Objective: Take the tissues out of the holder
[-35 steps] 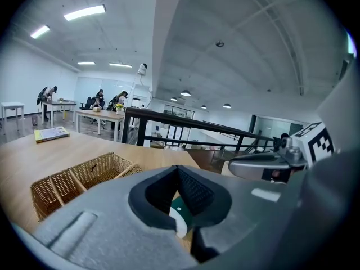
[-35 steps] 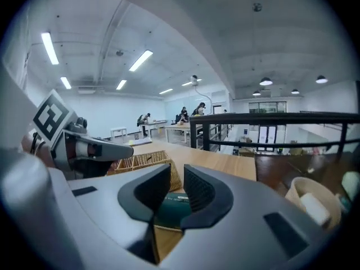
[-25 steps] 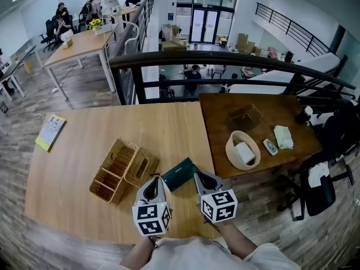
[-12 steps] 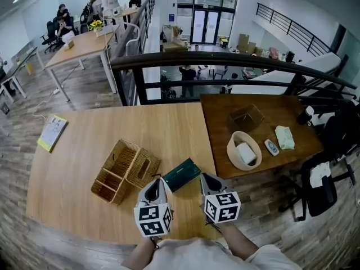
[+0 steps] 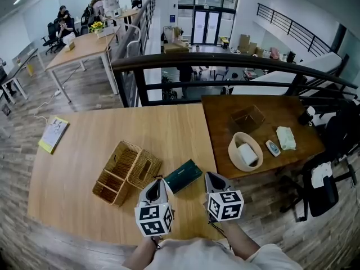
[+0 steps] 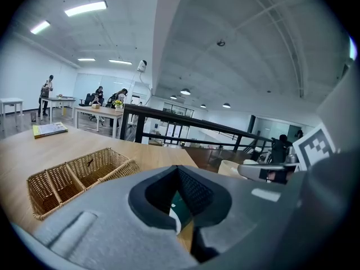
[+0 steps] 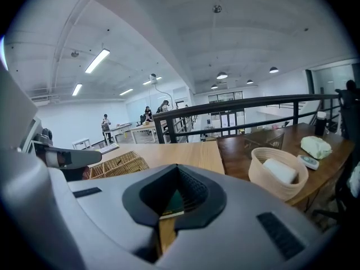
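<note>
A woven wicker holder (image 5: 126,170) with several compartments lies on the light wood table (image 5: 84,151); it also shows as the wicker holder (image 6: 73,173) and the wicker holder (image 7: 115,165). Just right of it a dark green tissue pack (image 5: 183,176) lies flat on the table, touched by nothing. My left gripper (image 5: 157,180) hovers near the table's front edge, jaws shut and empty, tips close to the pack's near left end. My right gripper (image 5: 209,175) is shut and empty, a little right of the pack. The green pack (image 6: 179,201) and green pack (image 7: 171,204) show through each gripper's jaw window.
A darker table (image 5: 225,117) adjoins on the right, carrying a round beige bowl (image 5: 246,151) with a white roll, a remote (image 5: 273,148), a pale tissue pack (image 5: 284,138) and a dark wire basket (image 5: 246,117). A yellow book (image 5: 53,133) lies far left. A black railing (image 5: 225,61) runs behind.
The right gripper has drawn back a little to the right, away from the green pack, and its jaws have closed. The left gripper and the pack have stayed where they were.
</note>
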Action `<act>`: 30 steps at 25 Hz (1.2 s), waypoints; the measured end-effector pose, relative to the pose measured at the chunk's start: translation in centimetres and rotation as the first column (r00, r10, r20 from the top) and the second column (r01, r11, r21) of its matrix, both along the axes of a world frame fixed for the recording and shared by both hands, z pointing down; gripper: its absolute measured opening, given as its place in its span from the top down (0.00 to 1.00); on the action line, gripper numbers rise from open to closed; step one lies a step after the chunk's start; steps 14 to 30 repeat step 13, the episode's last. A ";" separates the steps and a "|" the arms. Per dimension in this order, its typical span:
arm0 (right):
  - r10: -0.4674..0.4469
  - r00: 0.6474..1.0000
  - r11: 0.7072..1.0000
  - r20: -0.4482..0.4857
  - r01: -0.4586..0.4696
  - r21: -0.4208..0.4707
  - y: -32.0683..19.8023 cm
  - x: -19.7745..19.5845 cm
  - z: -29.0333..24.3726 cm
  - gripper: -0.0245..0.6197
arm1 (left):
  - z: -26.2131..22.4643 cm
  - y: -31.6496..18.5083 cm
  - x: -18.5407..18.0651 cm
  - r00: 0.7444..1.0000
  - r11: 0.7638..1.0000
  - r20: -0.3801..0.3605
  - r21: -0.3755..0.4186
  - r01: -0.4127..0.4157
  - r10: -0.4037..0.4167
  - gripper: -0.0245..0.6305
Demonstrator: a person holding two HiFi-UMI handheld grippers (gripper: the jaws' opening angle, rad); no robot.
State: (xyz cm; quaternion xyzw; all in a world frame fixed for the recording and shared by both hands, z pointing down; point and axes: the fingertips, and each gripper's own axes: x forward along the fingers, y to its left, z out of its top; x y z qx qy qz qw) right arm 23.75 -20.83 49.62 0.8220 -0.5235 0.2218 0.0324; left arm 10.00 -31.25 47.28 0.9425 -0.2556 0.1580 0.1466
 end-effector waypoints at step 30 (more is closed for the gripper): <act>0.018 1.000 1.000 -0.013 -0.018 -0.016 0.4 0.7 -0.1 0.95 | 0.0 -0.1 0.3 1.000 1.000 0.006 0.001 0.004 -0.004 0.98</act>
